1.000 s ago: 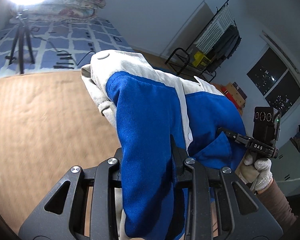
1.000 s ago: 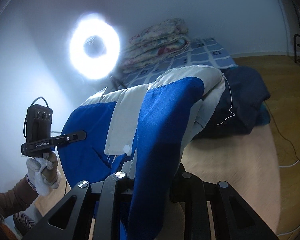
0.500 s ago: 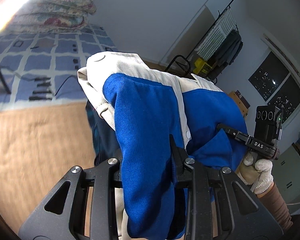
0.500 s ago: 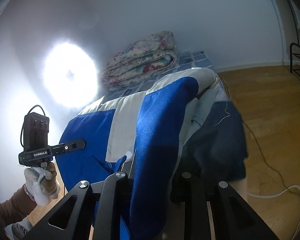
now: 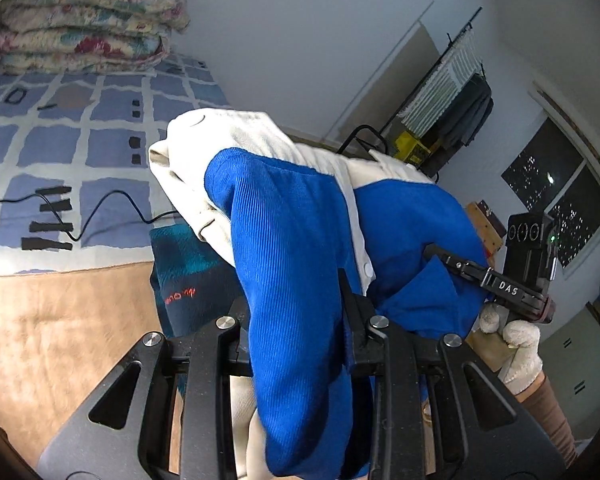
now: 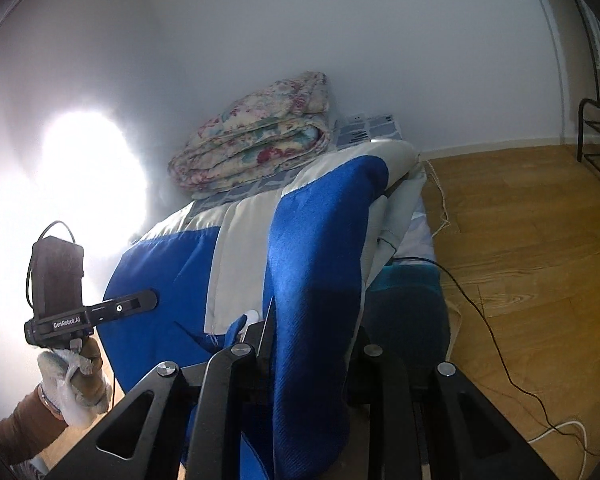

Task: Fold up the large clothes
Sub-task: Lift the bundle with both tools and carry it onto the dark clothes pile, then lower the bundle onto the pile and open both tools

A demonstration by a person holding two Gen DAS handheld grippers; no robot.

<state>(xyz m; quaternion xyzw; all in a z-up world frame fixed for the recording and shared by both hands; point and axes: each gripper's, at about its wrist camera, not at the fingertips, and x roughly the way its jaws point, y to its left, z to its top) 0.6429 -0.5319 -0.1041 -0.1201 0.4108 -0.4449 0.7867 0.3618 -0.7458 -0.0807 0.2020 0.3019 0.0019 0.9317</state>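
Note:
A folded blue and cream jacket (image 5: 292, 232) is held up in the air between both grippers. My left gripper (image 5: 300, 320) is shut on one side of it, cloth draped over its fingers. My right gripper (image 6: 312, 340) is shut on the other side of the jacket (image 6: 312, 248). Each gripper shows in the other's view: the right one (image 5: 452, 260) and the left one (image 6: 140, 302). A dark navy and teal folded garment (image 5: 192, 272) lies below the jacket, also in the right wrist view (image 6: 404, 308).
A blue checked mat (image 5: 80, 148) holds a folded floral quilt (image 5: 80, 24) and a black cable (image 5: 112, 208). A tan carpet (image 5: 52, 340) lies left. A black clothes rack (image 5: 452, 92) stands by the wall. Wooden floor (image 6: 520, 240) with cables lies right.
Both grippers carried the jacket toward the mat and quilt. The dark folded garment came under the jacket. The ring light and tripod left the left view.

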